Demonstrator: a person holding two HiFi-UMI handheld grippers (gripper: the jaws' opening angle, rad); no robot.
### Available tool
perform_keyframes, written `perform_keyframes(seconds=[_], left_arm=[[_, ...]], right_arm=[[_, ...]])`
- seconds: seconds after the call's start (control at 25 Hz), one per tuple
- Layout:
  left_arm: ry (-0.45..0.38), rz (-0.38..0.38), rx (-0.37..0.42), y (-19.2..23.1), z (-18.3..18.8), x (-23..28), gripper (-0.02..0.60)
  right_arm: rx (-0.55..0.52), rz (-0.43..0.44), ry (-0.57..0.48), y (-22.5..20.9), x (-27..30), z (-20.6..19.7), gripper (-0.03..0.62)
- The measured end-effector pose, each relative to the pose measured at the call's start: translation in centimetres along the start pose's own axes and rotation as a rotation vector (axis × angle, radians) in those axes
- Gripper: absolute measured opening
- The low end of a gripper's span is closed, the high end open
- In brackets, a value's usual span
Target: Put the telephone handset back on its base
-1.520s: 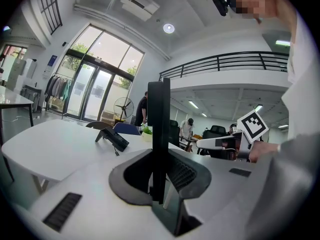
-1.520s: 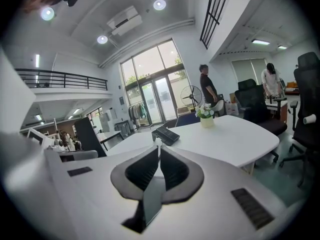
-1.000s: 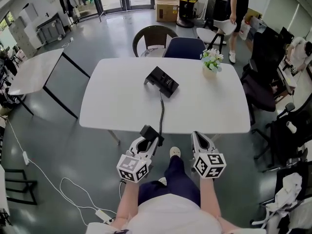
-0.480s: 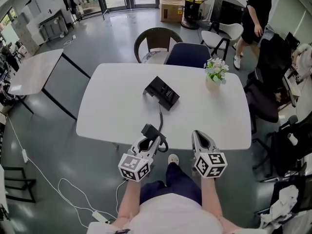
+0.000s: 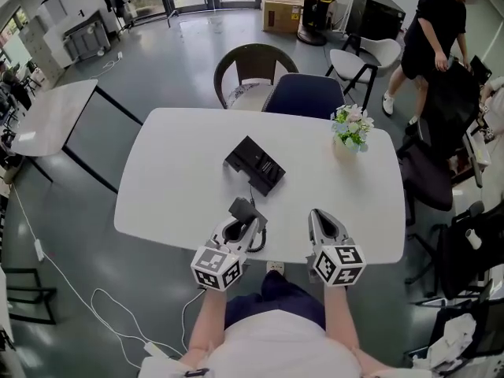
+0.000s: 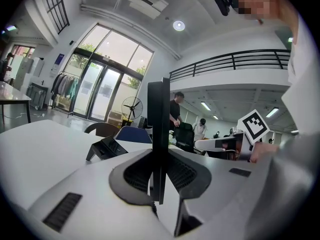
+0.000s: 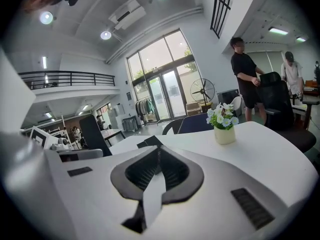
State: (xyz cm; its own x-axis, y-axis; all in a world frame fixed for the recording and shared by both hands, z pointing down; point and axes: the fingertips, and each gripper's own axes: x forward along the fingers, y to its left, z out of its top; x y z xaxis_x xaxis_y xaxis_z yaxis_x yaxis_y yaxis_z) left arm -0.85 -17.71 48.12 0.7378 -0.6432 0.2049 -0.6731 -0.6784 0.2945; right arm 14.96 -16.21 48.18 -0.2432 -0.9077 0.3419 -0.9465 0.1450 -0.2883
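The black telephone base [image 5: 254, 164] sits tilted on the white table [image 5: 173, 187], near its middle. My left gripper [image 5: 246, 217] is over the table's near edge, shut on the black handset [image 5: 244, 209], which stands upright between the jaws. In the left gripper view the handset [image 6: 159, 134] rises as a tall dark slab, with the base [image 6: 106, 147] ahead to the left. A black cord [image 5: 257, 245] loops by the left gripper. My right gripper [image 5: 317, 216] hovers beside it, shut with nothing in it; its view shows the jaws [image 7: 159, 151] closed together.
A small pot of flowers [image 5: 350, 132] stands at the table's far right. Two chairs [image 5: 272, 85] are tucked in behind the table. A person in black [image 5: 429, 30] handles an office chair at the back right. A second table [image 5: 55, 116] stands to the left.
Both grippers have moved forward from below the table's edge to over it, bringing the handset closer to the base. The person at the back right has walked further right.
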Motion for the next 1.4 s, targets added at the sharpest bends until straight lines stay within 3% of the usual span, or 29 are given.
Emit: perform_keyframes(seconds=[0.68,1.4], left_arm=[[0.014,0.052,-0.009,2.8,-0.1,6.9,0.084],[-0.054,0.078,-0.071,3.8,-0.2,7.8,0.084]], right_arm=[[0.012,0.075,0.050,-3.9,6.8,0.6,0.037],[0.060,0.108,0.079,-3.9,7.0,-0.9,0.037]])
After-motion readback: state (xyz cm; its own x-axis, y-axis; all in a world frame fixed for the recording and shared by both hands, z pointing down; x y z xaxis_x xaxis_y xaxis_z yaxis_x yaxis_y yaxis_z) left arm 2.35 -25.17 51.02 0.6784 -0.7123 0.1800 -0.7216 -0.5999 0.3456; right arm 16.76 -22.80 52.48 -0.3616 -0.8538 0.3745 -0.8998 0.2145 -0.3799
